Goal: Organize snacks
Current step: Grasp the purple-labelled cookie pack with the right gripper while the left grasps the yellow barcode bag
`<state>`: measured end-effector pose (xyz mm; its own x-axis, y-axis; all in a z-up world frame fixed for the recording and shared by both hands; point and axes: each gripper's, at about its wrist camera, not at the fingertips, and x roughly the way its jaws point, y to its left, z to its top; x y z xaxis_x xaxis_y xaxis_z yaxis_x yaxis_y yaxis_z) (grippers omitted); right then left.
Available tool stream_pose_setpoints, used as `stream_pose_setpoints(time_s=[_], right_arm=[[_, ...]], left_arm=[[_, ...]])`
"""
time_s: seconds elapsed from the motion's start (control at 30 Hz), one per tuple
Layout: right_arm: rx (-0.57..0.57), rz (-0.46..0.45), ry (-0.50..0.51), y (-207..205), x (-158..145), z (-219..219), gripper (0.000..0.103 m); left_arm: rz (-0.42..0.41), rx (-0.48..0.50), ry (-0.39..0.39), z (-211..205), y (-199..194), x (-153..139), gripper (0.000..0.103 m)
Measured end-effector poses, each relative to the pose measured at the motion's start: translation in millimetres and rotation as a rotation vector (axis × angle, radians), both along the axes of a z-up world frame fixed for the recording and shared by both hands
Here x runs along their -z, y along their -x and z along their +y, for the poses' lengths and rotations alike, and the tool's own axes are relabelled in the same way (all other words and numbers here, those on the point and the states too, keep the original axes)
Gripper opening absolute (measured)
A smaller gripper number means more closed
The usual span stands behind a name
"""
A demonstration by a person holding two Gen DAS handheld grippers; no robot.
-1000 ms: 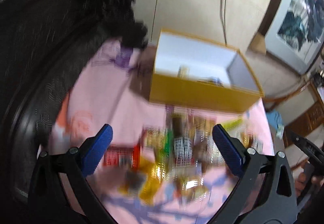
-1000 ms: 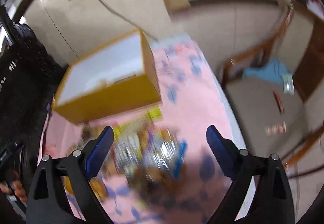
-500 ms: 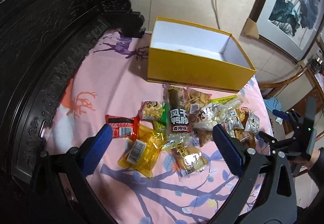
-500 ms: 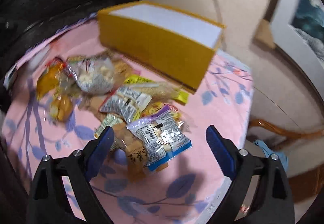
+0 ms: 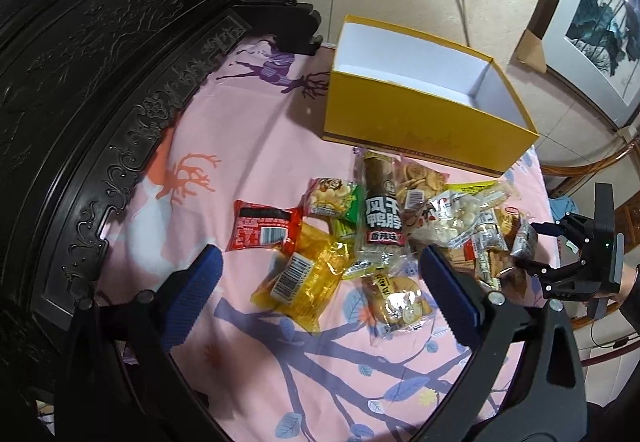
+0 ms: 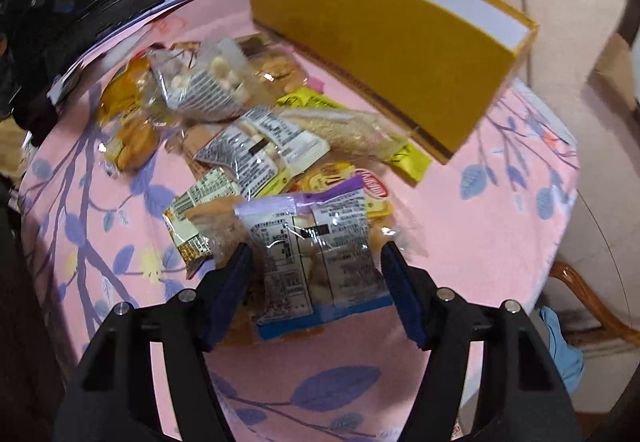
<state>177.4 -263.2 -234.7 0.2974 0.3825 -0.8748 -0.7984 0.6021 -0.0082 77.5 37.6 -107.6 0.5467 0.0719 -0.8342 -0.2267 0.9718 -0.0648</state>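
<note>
The right gripper [image 6: 316,282] straddles a clear packet with a blue bottom edge [image 6: 320,262] at the near end of the snack pile; its jaws are closing and the pads do not yet press. The left gripper [image 5: 320,282] hangs wide open, empty, over the pink tablecloth [image 5: 192,146]. The yellow box [image 5: 420,122] stands at the table's far edge. Recommended: centre the packet between the pads, avoid pinching the neighbouring brown packet [image 6: 200,226], then lift clear.

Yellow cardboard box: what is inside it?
The open yellow cardboard box shows only bare white inner walls and floor in the left wrist view. Its near front wall hides the strip of floor right behind it, so anything there stays unseen.
</note>
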Motion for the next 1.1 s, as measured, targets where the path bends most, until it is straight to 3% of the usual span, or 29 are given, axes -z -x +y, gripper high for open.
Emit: stream_pose_setpoints(time_s=[0.1, 0.23, 0.5, 0.83, 0.93, 1.0, 1.1], right_arm=[[0.023, 0.015, -0.011, -6, 1, -3, 0.049], [0.052, 0.016, -0.017, -2, -4, -9, 0.046], [0.318, 0.045, -0.267, 18, -56, -43, 0.046], [0.452, 0.091, -0.485, 62, -94, -24, 0.046], [0.47, 0.096, -0.501, 69, -97, -16, 0.046], [0.474, 0.104, -0.51, 71, -100, -10, 0.046], [0.477, 0.104, -0.517, 71, -103, -4, 0.046]], left_arm=[[0.001, -0.011, -0.035, 5, 1, 1, 0.1], [0.01, 0.005, -0.071, 12, 4, 11, 0.1], [0.064, 0.179, -0.144, -4, -2, 66, 0.1], [0.131, 0.252, -0.089, 0, -25, 117, 0.098], [0.157, 0.264, -0.043, 4, -29, 128, 0.084], [0.177, 0.261, -0.017, 8, -30, 135, 0.064], [0.172, 0.264, 0.01, 12, -31, 139, 0.058]])
